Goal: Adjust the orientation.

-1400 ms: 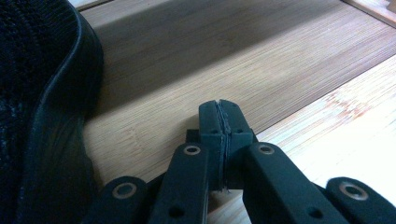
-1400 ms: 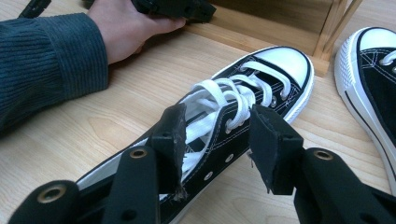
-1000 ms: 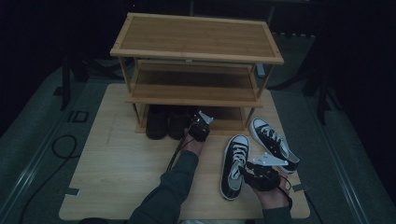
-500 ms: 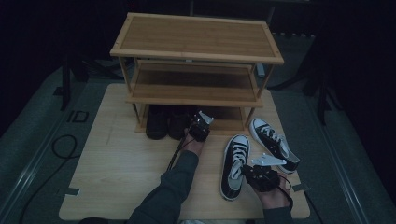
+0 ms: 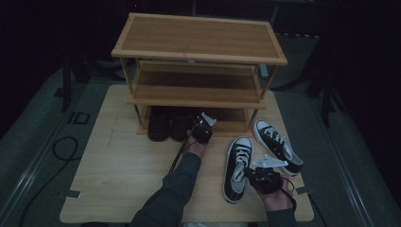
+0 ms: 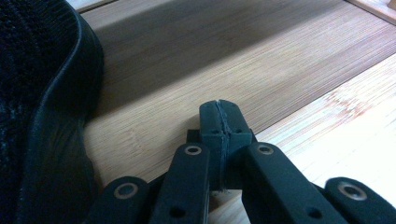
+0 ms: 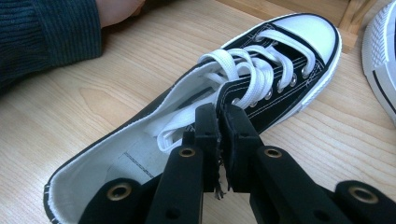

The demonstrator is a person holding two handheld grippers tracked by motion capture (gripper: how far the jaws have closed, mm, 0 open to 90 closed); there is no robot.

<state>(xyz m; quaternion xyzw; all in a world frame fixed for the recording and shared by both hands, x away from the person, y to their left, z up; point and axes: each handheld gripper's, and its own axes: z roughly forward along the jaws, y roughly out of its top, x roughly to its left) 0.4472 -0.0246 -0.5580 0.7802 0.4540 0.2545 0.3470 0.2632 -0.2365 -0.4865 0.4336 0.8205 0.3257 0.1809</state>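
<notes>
A black-and-white lace-up sneaker (image 5: 238, 163) (image 7: 275, 70) lies on the wooden table (image 5: 123, 170) with its toe toward the rack. My right gripper (image 5: 255, 176) (image 7: 220, 114) is at its heel end, jaws shut on the right side wall of the sneaker's opening. Its mate (image 5: 276, 144) (image 7: 383, 51) lies just to the right. My left gripper (image 5: 204, 125) (image 6: 219, 109) sits at the front of the rack's bottom shelf (image 6: 187, 70), shut with nothing in it. Right beside it, a pair of black shoes (image 5: 168, 123) (image 6: 42, 93) stands on that shelf.
The bamboo shoe rack (image 5: 198, 38) has three levels and stands at the back of the table; its top and middle shelves are bare. A dark sleeve (image 7: 46, 32) reaches across the table's middle. A black cable (image 5: 56, 146) loops on the floor at left.
</notes>
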